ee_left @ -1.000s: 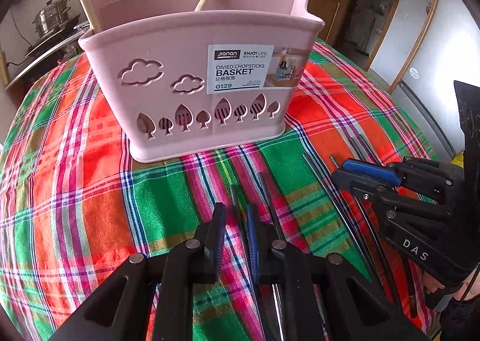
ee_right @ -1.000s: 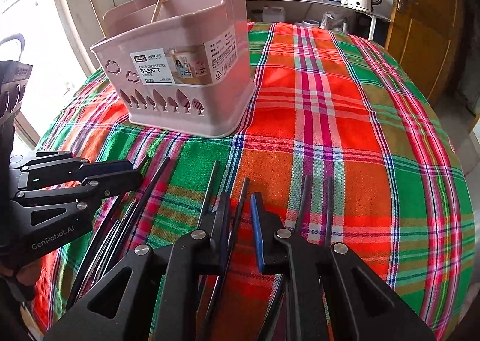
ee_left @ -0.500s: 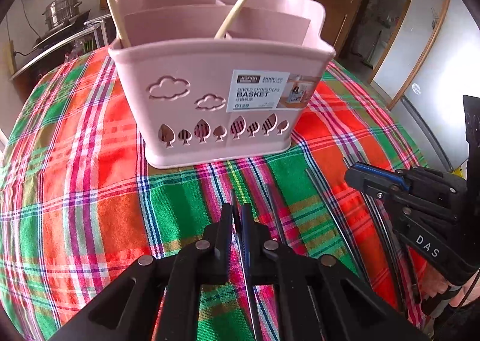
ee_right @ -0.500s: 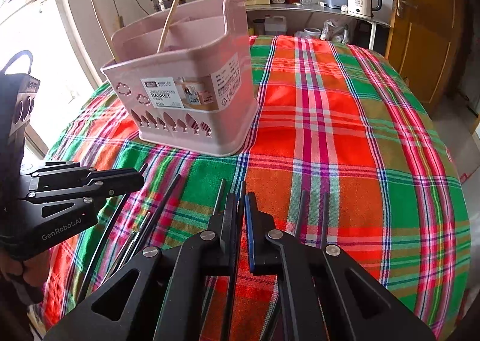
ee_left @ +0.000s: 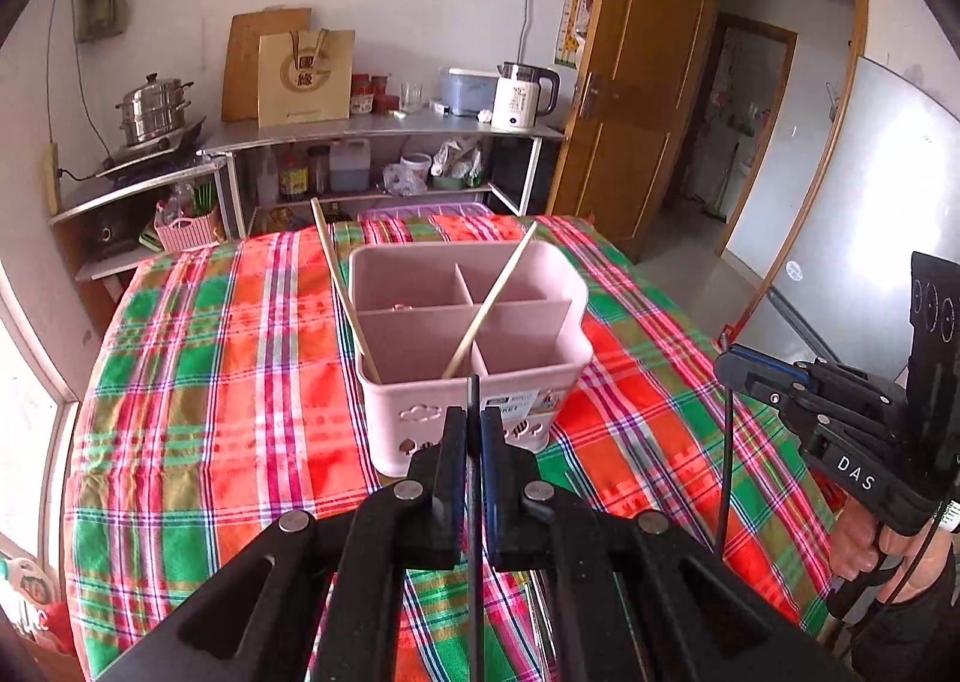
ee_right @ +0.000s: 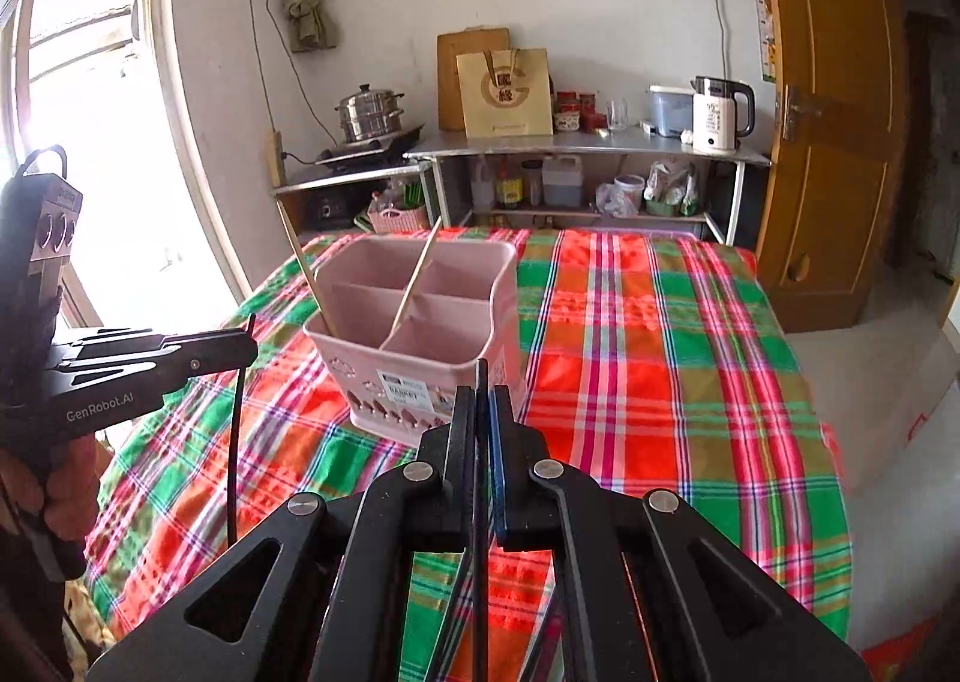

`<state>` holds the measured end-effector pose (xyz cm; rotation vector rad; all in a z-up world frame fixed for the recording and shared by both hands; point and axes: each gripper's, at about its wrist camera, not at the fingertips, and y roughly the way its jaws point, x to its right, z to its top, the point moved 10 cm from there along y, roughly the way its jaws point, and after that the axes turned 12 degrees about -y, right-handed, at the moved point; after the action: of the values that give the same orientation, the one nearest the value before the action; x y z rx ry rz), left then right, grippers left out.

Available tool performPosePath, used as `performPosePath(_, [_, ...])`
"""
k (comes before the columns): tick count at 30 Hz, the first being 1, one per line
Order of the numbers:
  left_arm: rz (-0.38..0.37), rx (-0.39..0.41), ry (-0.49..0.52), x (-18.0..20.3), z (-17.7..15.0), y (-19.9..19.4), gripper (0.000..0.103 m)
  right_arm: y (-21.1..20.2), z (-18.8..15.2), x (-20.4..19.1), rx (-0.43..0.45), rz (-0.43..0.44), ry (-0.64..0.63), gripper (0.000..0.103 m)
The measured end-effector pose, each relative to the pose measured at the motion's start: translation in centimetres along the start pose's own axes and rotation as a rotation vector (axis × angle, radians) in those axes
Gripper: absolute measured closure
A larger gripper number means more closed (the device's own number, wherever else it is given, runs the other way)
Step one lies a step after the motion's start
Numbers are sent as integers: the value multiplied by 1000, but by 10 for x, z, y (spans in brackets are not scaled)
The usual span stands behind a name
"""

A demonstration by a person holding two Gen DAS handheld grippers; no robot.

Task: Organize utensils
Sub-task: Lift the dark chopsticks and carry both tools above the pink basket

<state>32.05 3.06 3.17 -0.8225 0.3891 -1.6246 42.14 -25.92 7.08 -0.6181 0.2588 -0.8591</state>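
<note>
A pink divided utensil basket (ee_left: pixel 558 340) (ee_right: pixel 498 298) stands on the plaid tablecloth with two pale wooden chopsticks (ee_left: pixel 492 304) (ee_right: pixel 414 286) leaning in it. My left gripper (ee_left: pixel 474 424) is shut on a thin black chopstick (ee_left: pixel 474 502), held upright above the table in front of the basket. It also shows in the right wrist view (ee_right: pixel 240 349) with the chopstick (ee_right: pixel 234 442) hanging down. My right gripper (ee_right: pixel 480 406) is shut on another black chopstick (ee_right: pixel 480 502), raised in front of the basket. It shows in the left wrist view (ee_left: pixel 729 367) with its chopstick (ee_left: pixel 723 472).
The plaid-covered table (ee_left: pixel 210 382) (ee_right: pixel 660 352) fills the middle. More dark chopsticks (ee_right: pixel 450 622) lie on the cloth under my right gripper. A metal shelf (ee_left: pixel 384 130) with a kettle, pot and bottles stands behind. A wooden door (ee_right: pixel 828 112) is at right.
Both grippers closed on black chopsticks on the cloth and lifted them up and back. The basket now looks smaller and is seen from above.
</note>
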Motion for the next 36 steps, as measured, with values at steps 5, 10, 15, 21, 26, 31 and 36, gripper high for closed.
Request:
performPosePath(5, [-14,53,-2,1,15,-31,99,-23,19,-1,62,-15,-9,99])
performPosePath(10, [-31,77,-7,2,16,-48,99,-38,23,-4,91,-20,-17,99])
performPosePath(15, [-44,92,-7,2,5,-67,99,-49,19,-7,98,-20,-26,99])
performPosePath(21, [-47,106,-5,2,-7,-83,99,-60,14,-12,102,-16,-45,99])
performPosePath(26, [-47,97,-14,1,-7,-87,99,-69,18,-14,122,-21,-48,99])
performPosePath(31, [-52,110,-21,2,4,-93,99,-77,29,-11,159,-24,-39,99])
performPosePath(36, [-53,117,-49,-4,18,-89,99,-71,40,-12,177,-7,-29,99])
